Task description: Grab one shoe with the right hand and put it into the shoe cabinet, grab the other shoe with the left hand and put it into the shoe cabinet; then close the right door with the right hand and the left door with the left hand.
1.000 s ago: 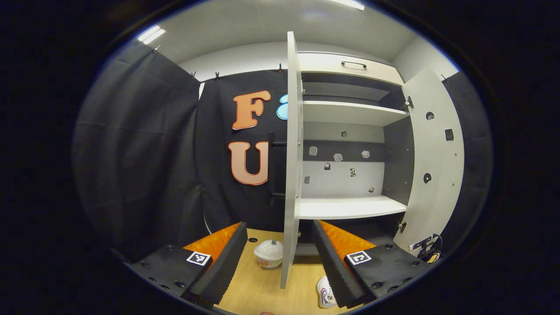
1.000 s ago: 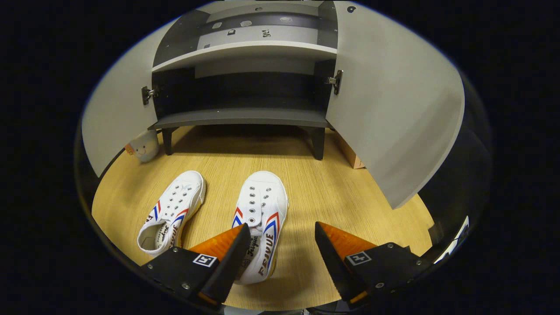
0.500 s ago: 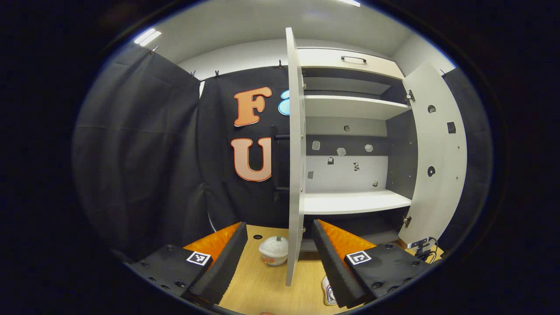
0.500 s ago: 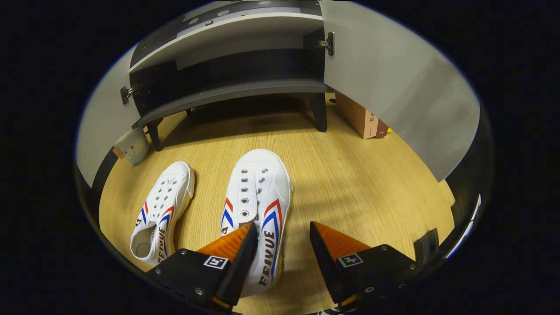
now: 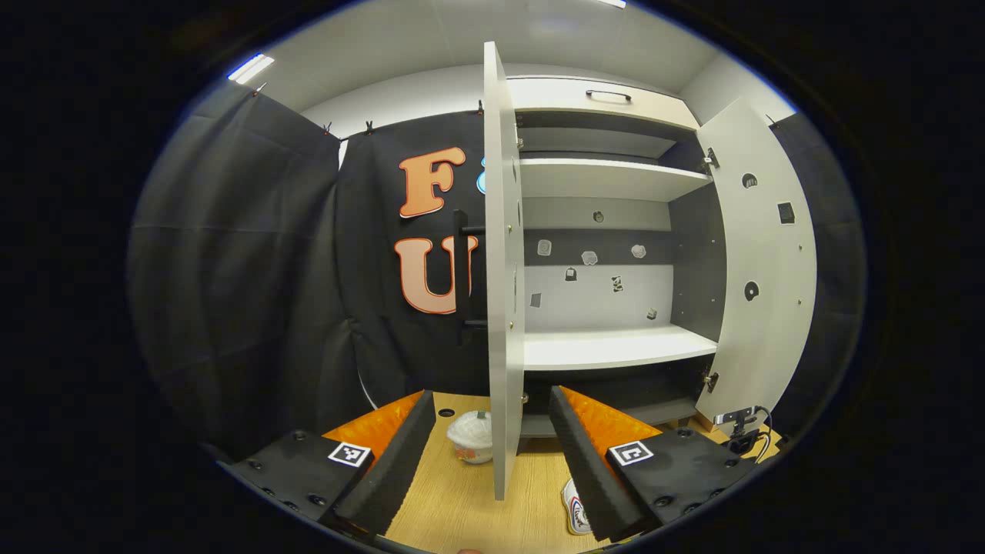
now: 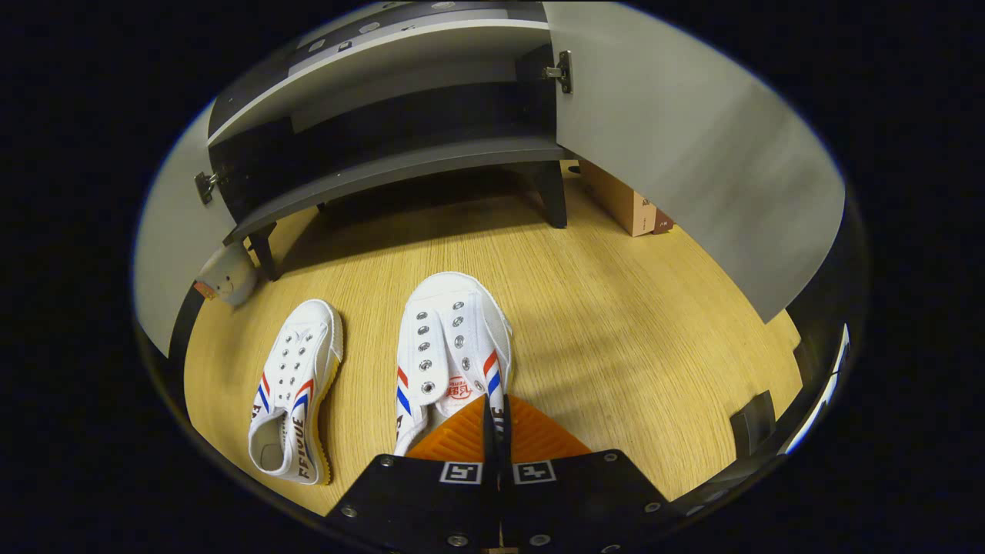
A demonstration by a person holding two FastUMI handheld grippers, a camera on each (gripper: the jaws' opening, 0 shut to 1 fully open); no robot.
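In the right gripper view our right gripper (image 6: 496, 419) sat at six o'clock with its two fingers drawn together until only a thin slit showed between them, pinched on the side wall of the nearer shoe (image 6: 450, 350) at its opening. That white canvas shoe lay on the wooden floor (image 6: 616, 346), toe toward twelve o'clock, with red and blue stripes on both flanks, two rows of metal eyelets and a round red stamp on the insole that we could not read. The black letters on its outer side were mostly hidden by our fingers.

At eight o'clock lay the other shoe (image 6: 296, 388), apart from the first, with the same stripes; its black side lettering looked like "FEIYUE", though the first letters were partly turned away. Beyond the shoes, at twelve o'clock, stood the shoe cabinet (image 6: 400, 165) on dark legs, its lower bay dark, with the right door (image 6: 692, 154) swung open at two o'clock. A brown cardboard box (image 6: 619, 204) sat on the floor behind that door, its print too small for us to read. A small pale soft toy (image 6: 225, 277) rested at nine o'clock by a cabinet leg.

In the left gripper view our left gripper (image 5: 486, 442) hung with its fingers spread wide and nothing between them. Just past them the left door (image 5: 500, 269) stood edge-on at twelve o'clock.
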